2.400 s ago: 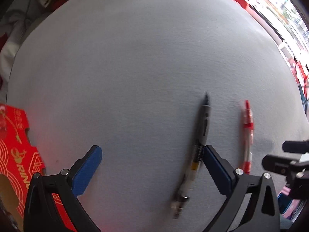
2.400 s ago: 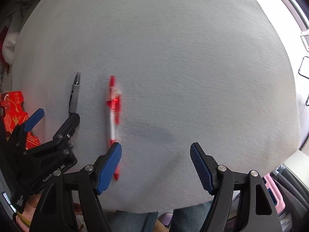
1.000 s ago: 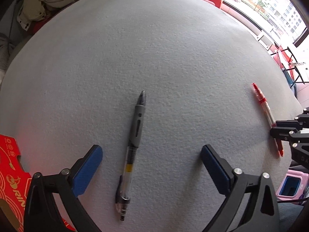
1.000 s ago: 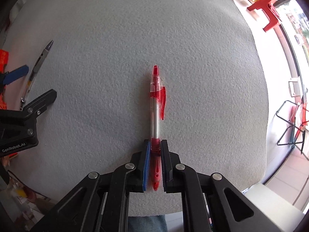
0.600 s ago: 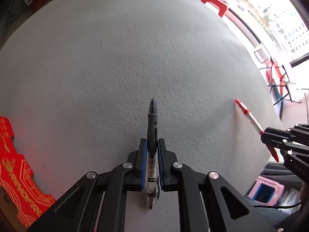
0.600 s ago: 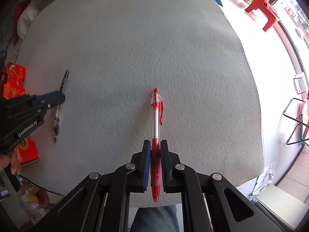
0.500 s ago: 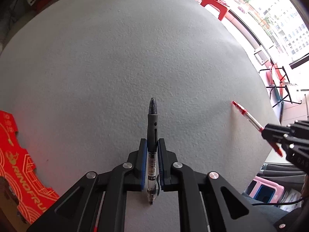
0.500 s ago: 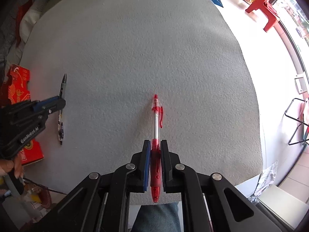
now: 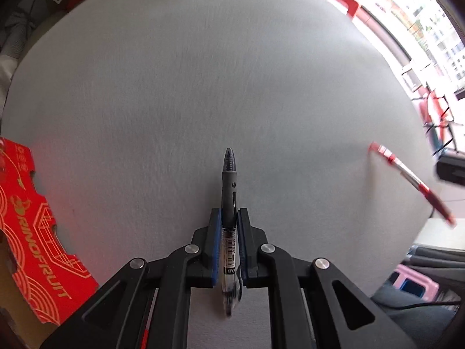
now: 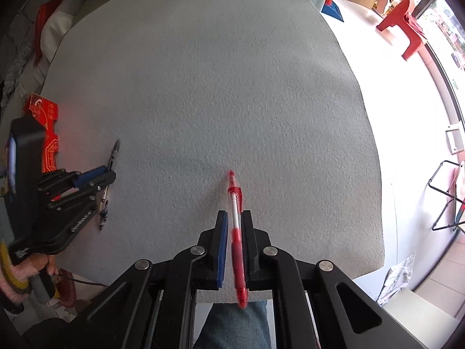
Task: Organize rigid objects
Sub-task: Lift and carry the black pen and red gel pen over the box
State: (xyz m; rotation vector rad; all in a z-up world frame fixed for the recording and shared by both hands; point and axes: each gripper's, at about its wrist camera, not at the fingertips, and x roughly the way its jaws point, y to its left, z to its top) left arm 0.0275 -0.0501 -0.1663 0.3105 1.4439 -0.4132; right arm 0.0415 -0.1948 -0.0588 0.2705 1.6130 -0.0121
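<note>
table cover [image 9: 203, 87]: matt rough felt-like cloth | black pen [image 9: 229, 203]: glossy plastic | red box [image 9: 37, 232]: printed cardboard

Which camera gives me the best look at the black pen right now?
The left wrist view: the black pen sits centred and sharp, clamped in the left gripper. The right wrist view shows it only small at the far left edge, partly hidden.

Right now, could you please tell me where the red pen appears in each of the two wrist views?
Left wrist view: the red pen is at the far right edge, slanted and blurred, beside a dark piece of the right claw.
Right wrist view: it is at bottom centre, clamped in the right claw and pointing away.
Shared landmark: the red printed cardboard, at the left edge in both views.
</note>
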